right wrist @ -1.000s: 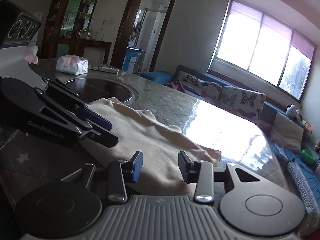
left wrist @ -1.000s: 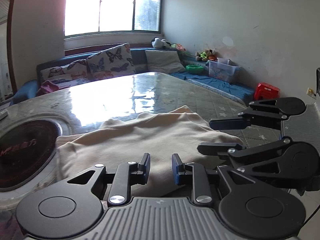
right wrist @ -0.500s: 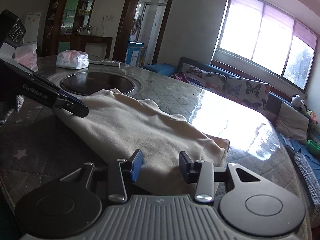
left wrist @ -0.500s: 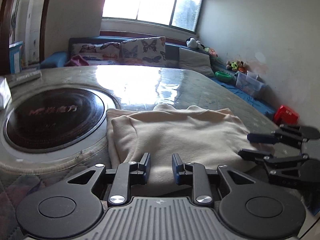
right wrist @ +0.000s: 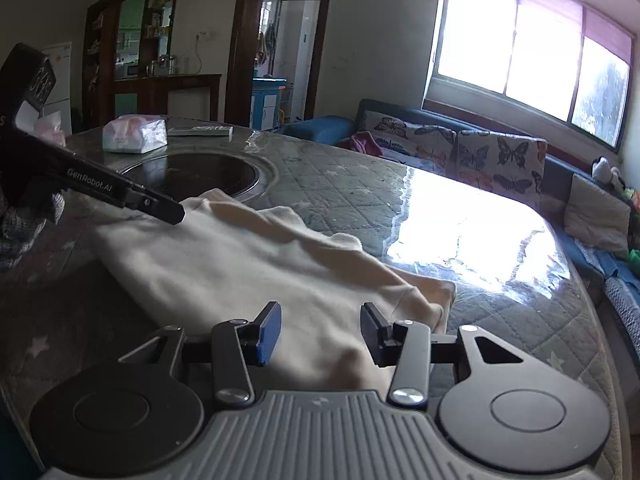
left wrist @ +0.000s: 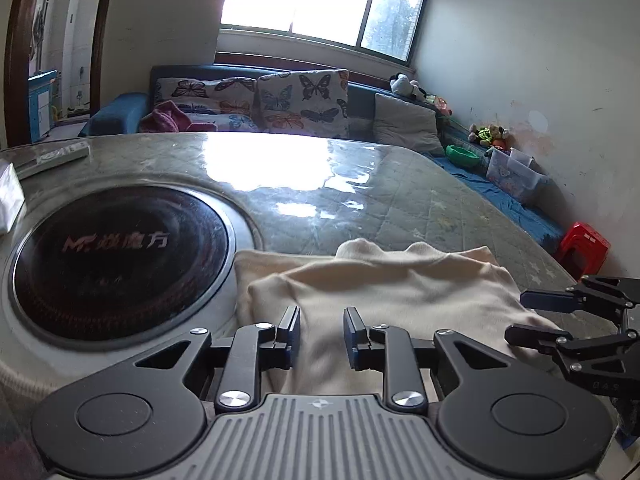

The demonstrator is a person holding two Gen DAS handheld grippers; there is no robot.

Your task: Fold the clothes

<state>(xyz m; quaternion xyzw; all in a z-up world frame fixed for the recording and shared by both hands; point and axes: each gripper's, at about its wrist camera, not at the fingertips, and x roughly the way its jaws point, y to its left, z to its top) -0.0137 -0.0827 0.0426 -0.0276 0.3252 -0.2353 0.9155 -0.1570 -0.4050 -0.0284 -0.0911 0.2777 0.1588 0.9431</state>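
Note:
A cream garment lies folded on the glass-topped table; it also shows in the right wrist view. My left gripper is open and empty, just above the garment's near edge at its left part. My right gripper is open and empty, over the garment's near right part. The right gripper also shows in the left wrist view at the garment's right edge. The left gripper shows in the right wrist view at the garment's far left corner.
A round black hotplate is set into the table left of the garment. A tissue pack and a remote lie at the far left. A sofa with butterfly cushions stands behind. A red stool is at the right.
The left gripper has swung left, from beside the right gripper to the garment's left part. Both grippers have stayed open. The garment lies flatter.

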